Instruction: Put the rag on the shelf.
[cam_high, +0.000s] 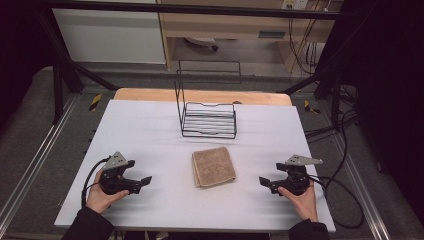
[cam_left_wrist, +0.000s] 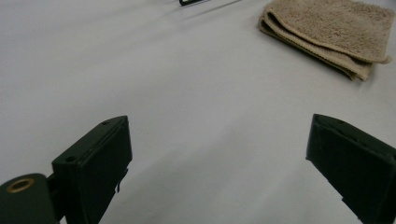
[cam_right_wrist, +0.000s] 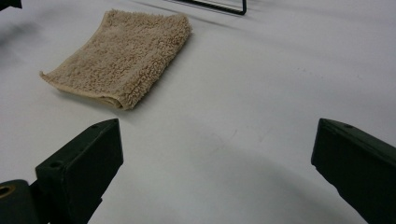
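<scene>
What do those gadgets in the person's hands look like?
Each is a black handheld tool. The left gripper and right gripper both carry a grey three-cornered plate on top, two flat, blocky black fingers and a trailing black cable. The sleeves are dark.

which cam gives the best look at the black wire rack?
High view: the whole black wire rack shows, standing beyond the folded beige terry towel. The left gripper view and right gripper view each catch a bit of its base wire at the top edge.
</scene>
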